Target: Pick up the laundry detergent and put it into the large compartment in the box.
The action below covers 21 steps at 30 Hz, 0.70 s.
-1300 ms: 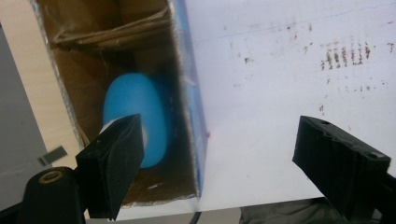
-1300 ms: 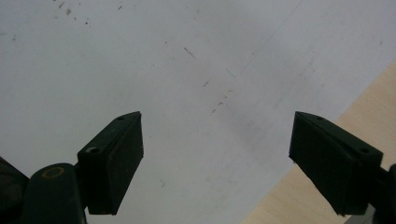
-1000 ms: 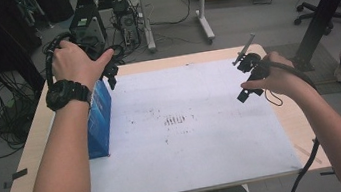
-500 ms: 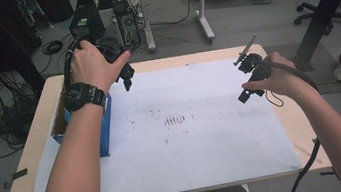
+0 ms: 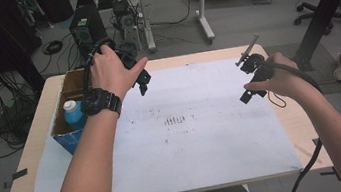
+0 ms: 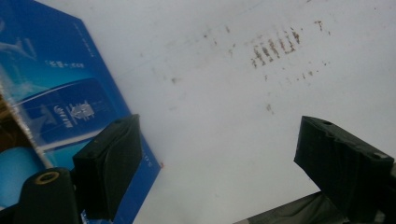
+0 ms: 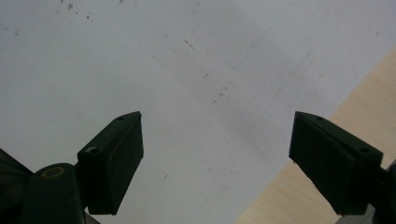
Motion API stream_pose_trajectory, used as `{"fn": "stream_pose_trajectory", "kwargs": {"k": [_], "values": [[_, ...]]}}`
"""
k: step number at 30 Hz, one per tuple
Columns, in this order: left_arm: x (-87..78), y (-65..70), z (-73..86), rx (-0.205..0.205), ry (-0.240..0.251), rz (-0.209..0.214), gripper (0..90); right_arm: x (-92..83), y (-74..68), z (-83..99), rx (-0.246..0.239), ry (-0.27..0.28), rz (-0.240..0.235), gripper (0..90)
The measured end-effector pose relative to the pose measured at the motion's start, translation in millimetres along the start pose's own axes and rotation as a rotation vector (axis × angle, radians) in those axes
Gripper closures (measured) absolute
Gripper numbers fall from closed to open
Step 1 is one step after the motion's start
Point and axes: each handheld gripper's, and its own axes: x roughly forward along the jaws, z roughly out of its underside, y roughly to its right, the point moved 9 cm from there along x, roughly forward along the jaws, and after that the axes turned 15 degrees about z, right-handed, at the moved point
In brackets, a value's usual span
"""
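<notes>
White paper [image 5: 204, 136] covers a wooden table [image 5: 31, 161]. Left gripper [image 6: 219, 154], jaws just widened with nothing between them, hangs beside the blue box [image 5: 65, 133] at the left edge. Right gripper [image 7: 215, 158] hangs wide and unladen near the right. Box: open-topped, light card, easily crushed; its bottle [image 5: 74, 114], capped and probably smooth, is best taken below the cap.

High view: fixed above the person's side, looking forward and down over the table [image 5: 283, 125]. Each gripper view looks along its own jaws, close over the white sheet [image 7: 187, 70]. Left gripper view and high view share the blue box [image 6: 65, 88] and the sheet's brown smudges [image 6: 273, 46].
</notes>
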Motion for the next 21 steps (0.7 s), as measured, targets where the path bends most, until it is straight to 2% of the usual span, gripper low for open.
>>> {"fn": "stream_pose_trajectory", "kwargs": {"k": [3, 10, 16, 18, 21], "values": [[9.4, 8.4, -2.8, 0.021, 0.002, 0.017, 14.5, 0.1, 0.0, 0.0, -0.001, 0.001, -0.002, 18.0], [25.4, 17.9, -3.9, 0.051, -0.02, 0.028, 14.5, 2.1, 0.6, -0.3, -0.003, 0.001, -0.005, 17.9], [39.5, 21.6, -5.2, 0.074, -0.046, 0.025, 14.3, 3.9, 2.2, 0.7, -0.001, 0.0, -0.008, 17.9], [43.9, 24.3, -5.6, 0.078, -0.049, 0.043, 14.5, 4.8, 3.4, 1.6, 0.001, -0.001, -0.009, 17.9], [49.5, 25.3, -5.8, 0.084, -0.06, 0.041, 14.6, 5.7, 3.4, 1.6, 0.001, -0.001, -0.011, 17.9]]}}
